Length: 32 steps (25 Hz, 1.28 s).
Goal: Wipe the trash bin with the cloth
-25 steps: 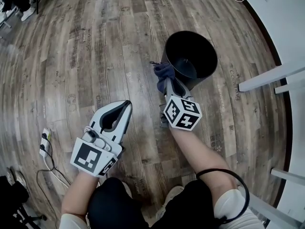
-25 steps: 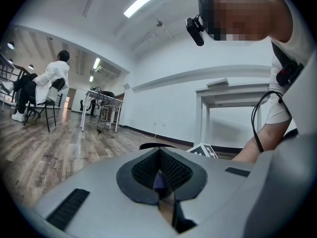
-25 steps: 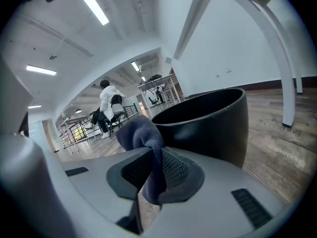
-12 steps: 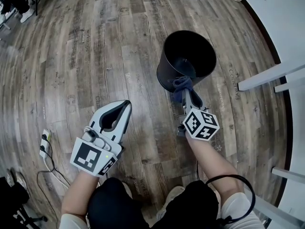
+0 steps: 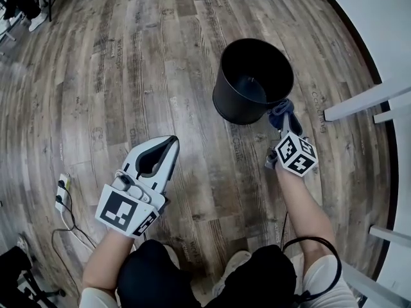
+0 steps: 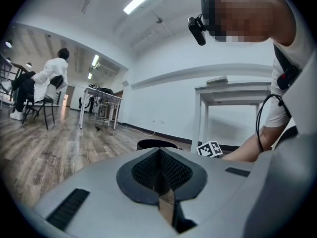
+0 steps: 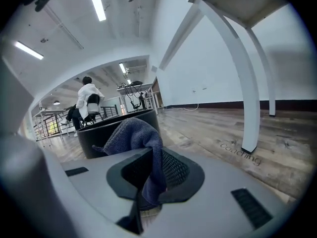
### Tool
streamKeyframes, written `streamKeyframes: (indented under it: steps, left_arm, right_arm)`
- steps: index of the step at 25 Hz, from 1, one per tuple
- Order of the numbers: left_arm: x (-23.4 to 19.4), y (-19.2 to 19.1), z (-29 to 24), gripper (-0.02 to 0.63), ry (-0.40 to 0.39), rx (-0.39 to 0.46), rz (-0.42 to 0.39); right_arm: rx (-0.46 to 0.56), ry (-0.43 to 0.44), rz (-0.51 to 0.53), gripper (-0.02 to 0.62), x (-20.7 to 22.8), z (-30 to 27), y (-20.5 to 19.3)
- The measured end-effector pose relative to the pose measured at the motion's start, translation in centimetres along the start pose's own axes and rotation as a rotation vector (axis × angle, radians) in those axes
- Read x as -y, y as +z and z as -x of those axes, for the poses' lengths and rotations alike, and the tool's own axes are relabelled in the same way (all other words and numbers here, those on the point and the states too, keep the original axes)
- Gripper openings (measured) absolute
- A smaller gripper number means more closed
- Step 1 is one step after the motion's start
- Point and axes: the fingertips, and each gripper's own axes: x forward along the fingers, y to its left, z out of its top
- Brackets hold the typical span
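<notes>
A black round trash bin (image 5: pixel 253 80) stands upright on the wooden floor; its rim (image 6: pixel 156 144) also shows low in the left gripper view. A dark blue cloth (image 5: pixel 281 113) touches the bin's right outer wall, and my right gripper (image 5: pixel 282 123) is shut on it. In the right gripper view the cloth (image 7: pixel 134 139) bunches between the jaws, with the bin (image 7: pixel 114 131) just behind. My left gripper (image 5: pixel 162 147) hovers over the floor left of the bin, jaws shut with nothing between them.
White table legs (image 5: pixel 366 101) stand right of the bin, close to my right gripper. A power strip with cables (image 5: pixel 60 191) lies on the floor at the far left. A person sits on a chair (image 6: pixel 42 86) far across the room.
My right gripper has carried the cloth from the bin's left front, round its near side, to its right side. The left gripper has stayed put.
</notes>
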Motion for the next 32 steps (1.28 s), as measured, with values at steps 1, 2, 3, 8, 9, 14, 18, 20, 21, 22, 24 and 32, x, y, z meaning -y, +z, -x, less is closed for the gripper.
streamKeyframes:
  steps: [1,2,3,8,9,14,18,20,21,22,24,32]
  left_arm:
    - [0.1,-0.1,0.0,0.011,-0.001,-0.004,-0.004]
    - [0.1,-0.2,0.0,0.011,-0.003,-0.007,-0.008]
    - [0.1,-0.2,0.0,0.011,-0.004,-0.011,-0.011]
    - [0.2,-0.4,0.0,0.011,-0.002,-0.022,-0.021]
    - [0.2,-0.4,0.0,0.011,-0.001,-0.024,-0.021]
    - [0.3,-0.5,0.0,0.011,0.0,-0.024,-0.019]
    - [0.3,-0.4,-0.2,0.011,-0.006,-0.019,-0.017]
    - [0.4,-0.5,-0.3,0.011,-0.008,-0.017,-0.016]
    - [0.4,-0.5,-0.3,0.011,-0.009,-0.016,-0.014]
    - [0.5,-0.6,-0.3,0.011,-0.01,-0.016,-0.012]
    - [0.5,-0.6,-0.4,0.011,-0.012,-0.015,-0.009]
    - [0.1,-0.4,0.1,0.011,-0.001,-0.014,-0.012]
  right_arm:
    - [0.01,-0.009,0.014,0.046,0.6,-0.6,0.3]
    - [0.018,-0.016,0.029,0.046,1.1,-1.2,0.5]
    - [0.024,-0.023,0.044,0.046,1.5,-1.8,0.7]
    - [0.04,-0.05,0.096,0.046,3.0,-3.9,1.5]
    - [0.045,-0.051,0.091,0.045,3.2,-3.9,1.7]
    - [0.056,-0.019,0.057,0.046,2.8,-2.0,1.6]
    - [0.054,0.06,0.054,0.046,0.6,1.7,0.2]
    - [0.044,0.105,0.068,0.046,-1.2,3.6,-1.0]
    - [0.037,0.127,0.082,0.045,-2.3,4.3,-1.6]
    - [0.03,0.152,0.1,0.046,-3.6,5.0,-2.3]
    - [0.016,0.209,0.134,0.046,-6.6,5.8,-3.5]
    - [-0.029,0.421,0.181,0.045,-18.5,3.5,-5.7]
